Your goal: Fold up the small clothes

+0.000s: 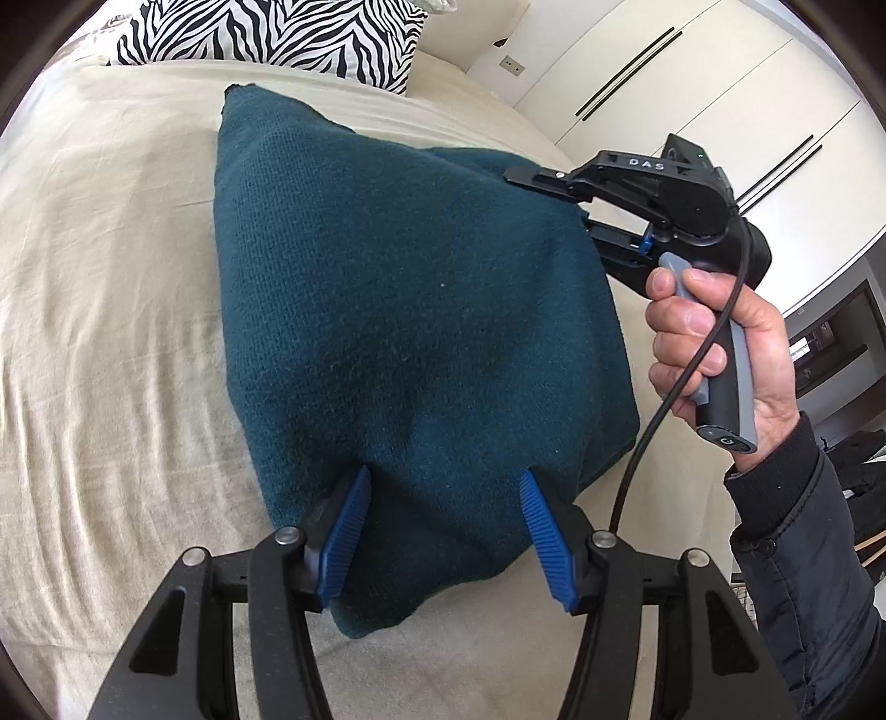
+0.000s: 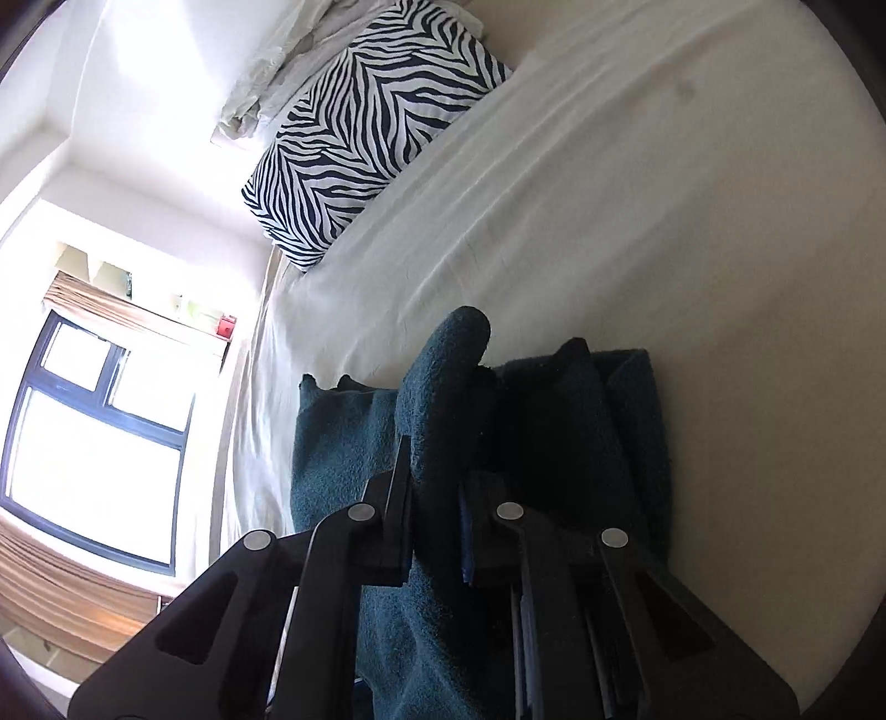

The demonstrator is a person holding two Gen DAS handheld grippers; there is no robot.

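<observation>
A teal knitted garment [image 1: 398, 310] lies partly folded on the cream bed sheet [image 1: 111, 277]. In the left wrist view my left gripper [image 1: 447, 531] hovers over the garment's near end. It is open, its blue pads [image 1: 349, 531] spread wide with cloth under and between them, not pinched. My right gripper [image 1: 548, 199], held by a person's hand [image 1: 714, 343], bites the garment's far right edge. In the right wrist view the right gripper [image 2: 437, 476] is shut on a raised fold of the teal garment [image 2: 454, 387], which sticks up past the fingertips.
A zebra-print pillow [image 1: 277, 33] lies at the head of the bed, also in the right wrist view as the zebra pillow [image 2: 365, 149]. White wardrobe doors [image 1: 692, 83] stand to the right. A window [image 2: 94, 443] is beyond the bed's far side.
</observation>
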